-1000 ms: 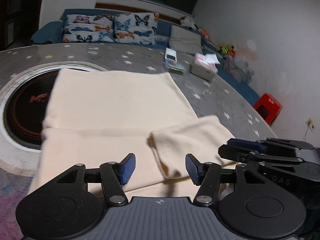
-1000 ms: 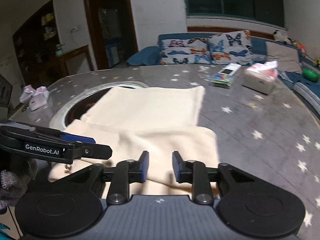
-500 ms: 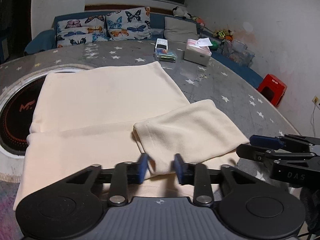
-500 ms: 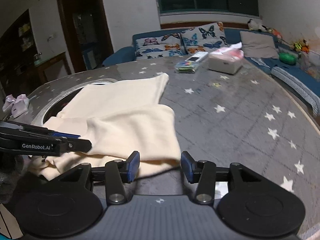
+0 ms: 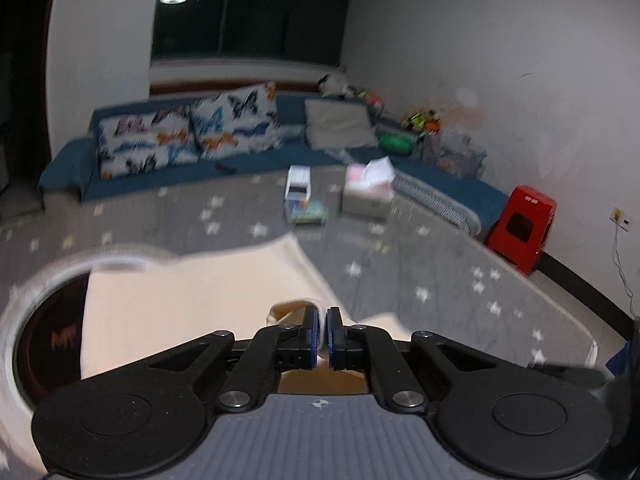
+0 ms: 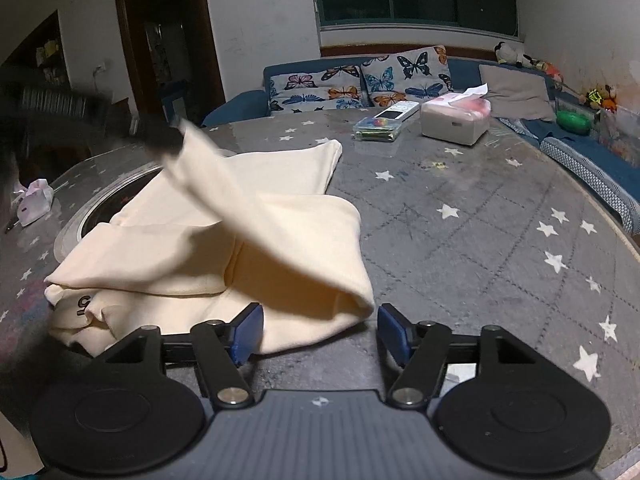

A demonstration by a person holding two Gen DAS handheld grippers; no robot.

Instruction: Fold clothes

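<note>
A cream garment (image 6: pixel 248 240) lies on the grey star-patterned table (image 6: pixel 480 232). My left gripper (image 5: pixel 323 334) is shut on a fold of its sleeve (image 5: pixel 290 310) and holds it raised above the cloth (image 5: pixel 192 304). In the right wrist view the left gripper (image 6: pixel 160 138) shows blurred at the upper left, with the sleeve (image 6: pixel 208 176) stretched up to it. My right gripper (image 6: pixel 320 334) is open and empty at the garment's near edge, low over the table.
A tissue box (image 6: pixel 456 118), a remote (image 6: pixel 396 111) and a small case (image 6: pixel 378 128) sit at the table's far side. A round inset hotplate (image 5: pixel 44 340) lies under the garment's left part. A sofa with butterfly cushions (image 6: pixel 360 80) stands behind. A red stool (image 5: pixel 524 228) is at right.
My left gripper closed on the sleeve and lifted it up and away. My right gripper opened wide, let go of the cloth and pulled back toward the table's near edge.
</note>
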